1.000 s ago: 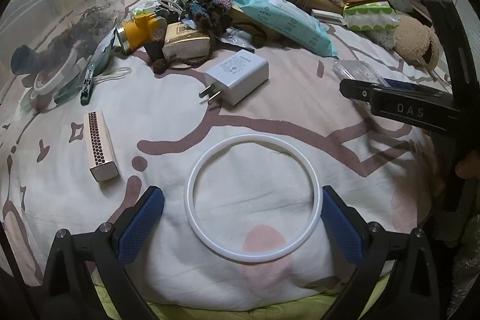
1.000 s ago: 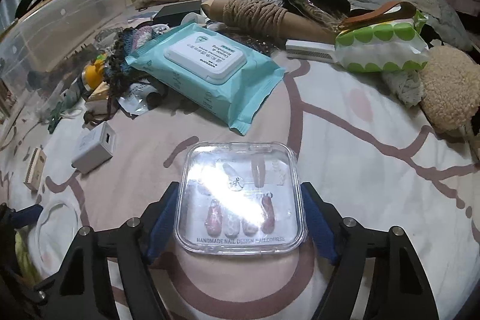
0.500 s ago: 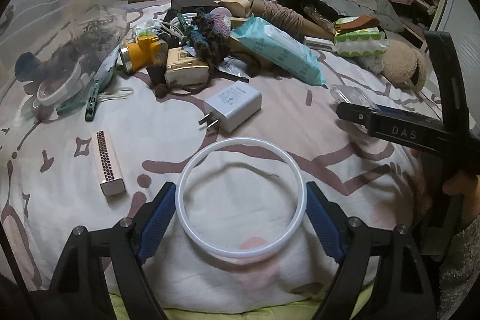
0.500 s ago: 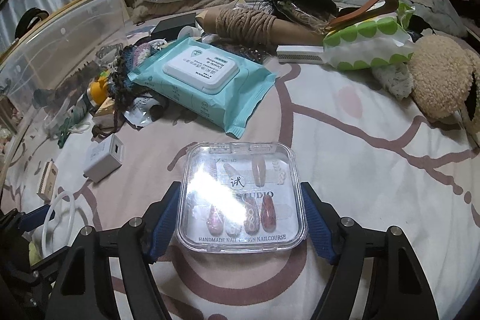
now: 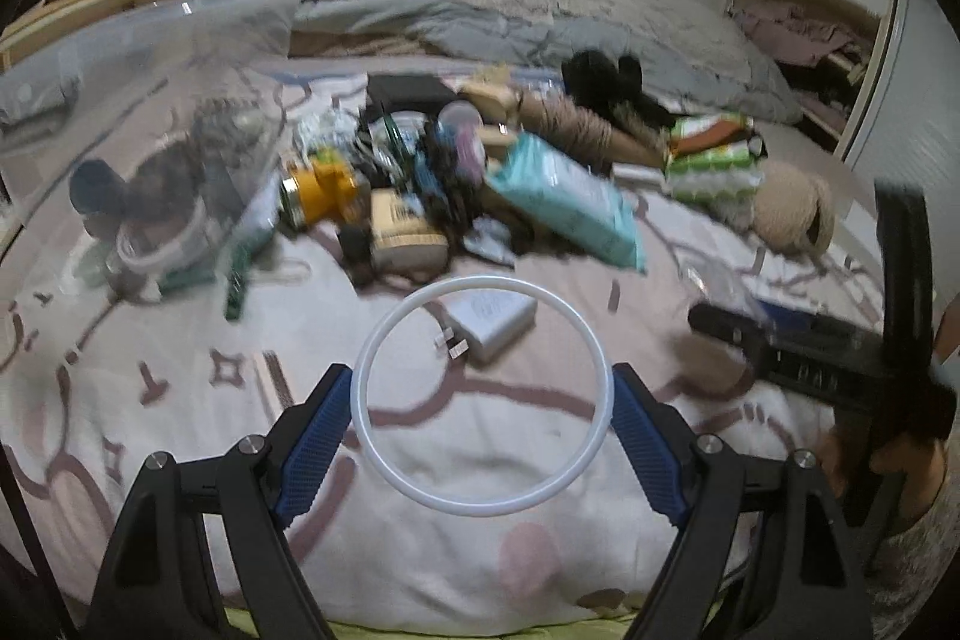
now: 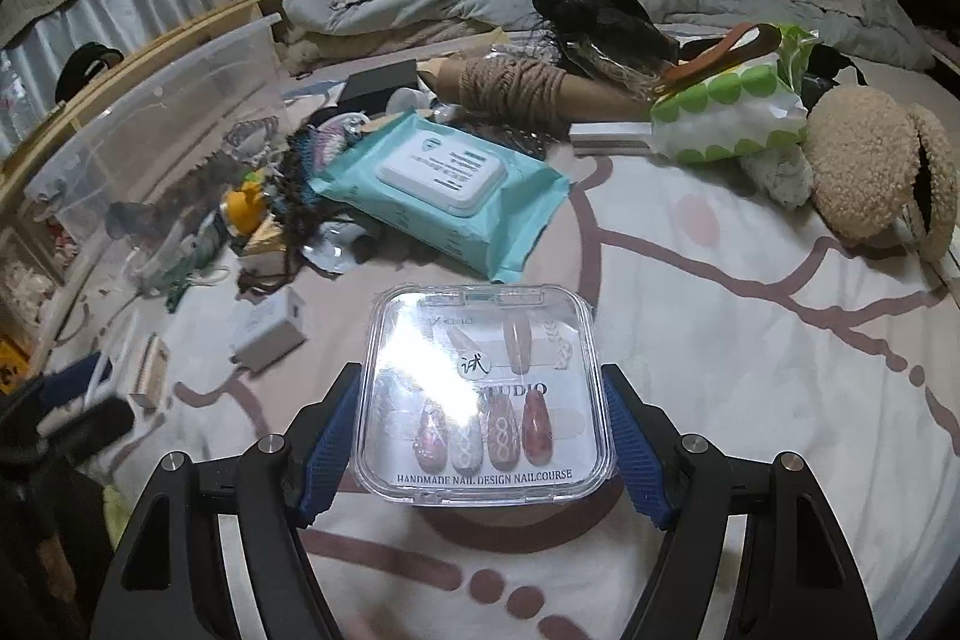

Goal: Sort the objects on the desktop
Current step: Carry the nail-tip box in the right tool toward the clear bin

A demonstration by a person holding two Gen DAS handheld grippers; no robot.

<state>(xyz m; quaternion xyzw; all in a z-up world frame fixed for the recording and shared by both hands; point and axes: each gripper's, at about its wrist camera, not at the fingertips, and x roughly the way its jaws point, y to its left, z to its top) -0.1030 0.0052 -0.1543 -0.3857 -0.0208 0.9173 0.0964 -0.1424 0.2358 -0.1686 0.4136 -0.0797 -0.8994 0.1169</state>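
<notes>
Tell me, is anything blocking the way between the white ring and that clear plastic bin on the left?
Nothing visible does. The left gripper holds the white ring raised above the bedspread. The clear bin stands ahead to the left, top open. The pile with the yellow gadget lies lower, right of the bin.

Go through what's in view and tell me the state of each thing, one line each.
Left tongs: shut on the white ring.
White ring: gripped at both sides, lifted.
Right tongs: shut on the nail case.
Nail case: lid closed, held level.
Wet wipes pack: flap closed, lying flat.
Charger: unplugged, on the bedspread.
Storage bin: open, items inside.
</notes>
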